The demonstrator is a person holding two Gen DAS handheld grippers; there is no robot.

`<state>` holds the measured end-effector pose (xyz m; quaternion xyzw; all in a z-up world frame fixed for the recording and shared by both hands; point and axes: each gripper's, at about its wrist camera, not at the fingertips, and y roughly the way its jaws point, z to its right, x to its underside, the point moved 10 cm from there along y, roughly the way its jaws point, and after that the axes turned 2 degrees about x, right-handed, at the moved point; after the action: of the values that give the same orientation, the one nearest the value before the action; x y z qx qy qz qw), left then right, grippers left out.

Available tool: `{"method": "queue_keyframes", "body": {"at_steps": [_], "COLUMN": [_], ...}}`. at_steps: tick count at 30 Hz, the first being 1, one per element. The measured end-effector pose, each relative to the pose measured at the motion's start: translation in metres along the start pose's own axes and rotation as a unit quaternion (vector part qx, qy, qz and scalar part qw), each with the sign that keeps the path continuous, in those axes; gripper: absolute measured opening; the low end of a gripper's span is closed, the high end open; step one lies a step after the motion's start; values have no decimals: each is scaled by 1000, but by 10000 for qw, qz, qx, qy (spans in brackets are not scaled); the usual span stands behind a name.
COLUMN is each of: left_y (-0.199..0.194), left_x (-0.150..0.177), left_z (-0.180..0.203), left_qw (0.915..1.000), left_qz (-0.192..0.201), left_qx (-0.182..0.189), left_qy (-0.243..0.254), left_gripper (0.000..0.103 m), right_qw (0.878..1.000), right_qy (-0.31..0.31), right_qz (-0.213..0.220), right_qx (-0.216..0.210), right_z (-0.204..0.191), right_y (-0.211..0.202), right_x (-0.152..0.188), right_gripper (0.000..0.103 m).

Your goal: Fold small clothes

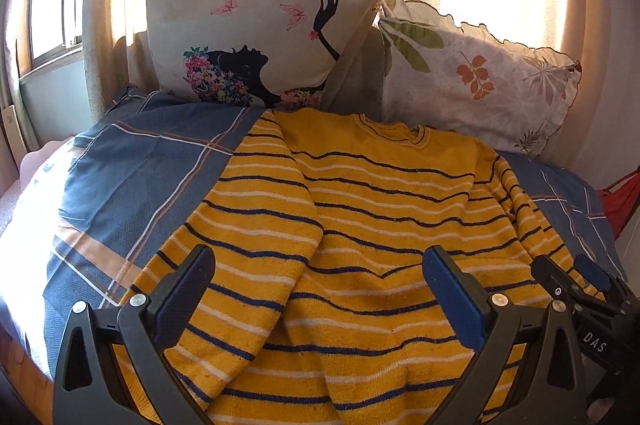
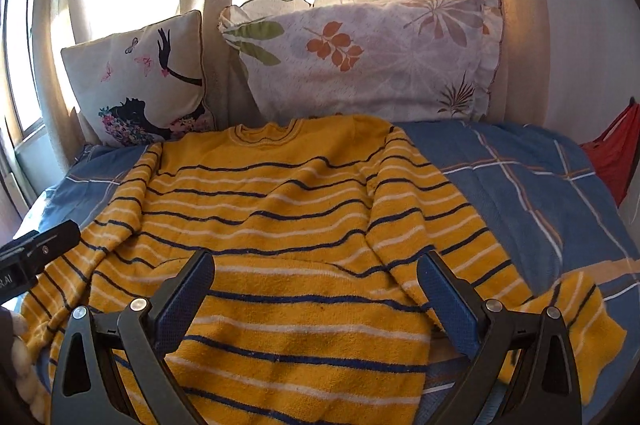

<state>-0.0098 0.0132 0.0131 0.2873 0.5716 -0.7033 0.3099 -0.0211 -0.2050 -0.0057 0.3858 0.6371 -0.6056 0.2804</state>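
A yellow striped sweater [image 1: 360,209] lies face up on the blue plaid bedspread [image 1: 120,177], its collar [image 1: 396,133] toward the two pillows at the head. Both sleeves run down along the body; the one on the wearer's-right side is laid partly over the front, its cuff near the hem, while the other trails off toward the bed edge.

The left gripper [image 1: 320,289] hovers above the lower hem with its jaws spread wide and nothing between them. The right gripper [image 2: 316,289] is likewise spread and empty, over the hem on the other side.

The knit looks soft, thick and limp (terry-like, with some grip to it), so it will likely sag and drag on the bedspread rather than slide cleanly, and a single-layer pinch may stretch it. Good holds seem to be the shoulder seam and the hem corner on one side, or a cuff [image 2: 588,329], pinching through the full thickness.
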Motion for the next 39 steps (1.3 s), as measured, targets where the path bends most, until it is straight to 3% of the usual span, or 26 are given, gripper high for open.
{"method": "queue_keyframes", "body": {"at_steps": [7,13,22,27,34,39], "left_y": [5,9,13,16,21,28], "left_x": [1,3,7,10,12,16], "left_z": [3,8,8,9,15,24], "left_qw": [9998,9996,9994,9992,9989,9979], "left_qz": [-41,-87,-194,-261,-295,-390], "left_qx": [-17,-8,16,66,251,407], "left_qy": [168,278,283,297,281,305], "left_gripper": [103,103,103,103,103,103], "right_qw": [9974,9987,9966,9951,9760,9557], "right_qy": [635,381,670,788,1614,2587], "right_qz": [-64,-40,-272,-320,-934,-1192], "right_qx": [-337,-322,-390,-504,-1125,-748], "right_z": [13,2,13,36,94,146], "right_y": [2,0,8,-7,-61,-73], "right_x": [-5,-5,3,6,56,99], "right_gripper": [103,103,103,92,89,89]}}
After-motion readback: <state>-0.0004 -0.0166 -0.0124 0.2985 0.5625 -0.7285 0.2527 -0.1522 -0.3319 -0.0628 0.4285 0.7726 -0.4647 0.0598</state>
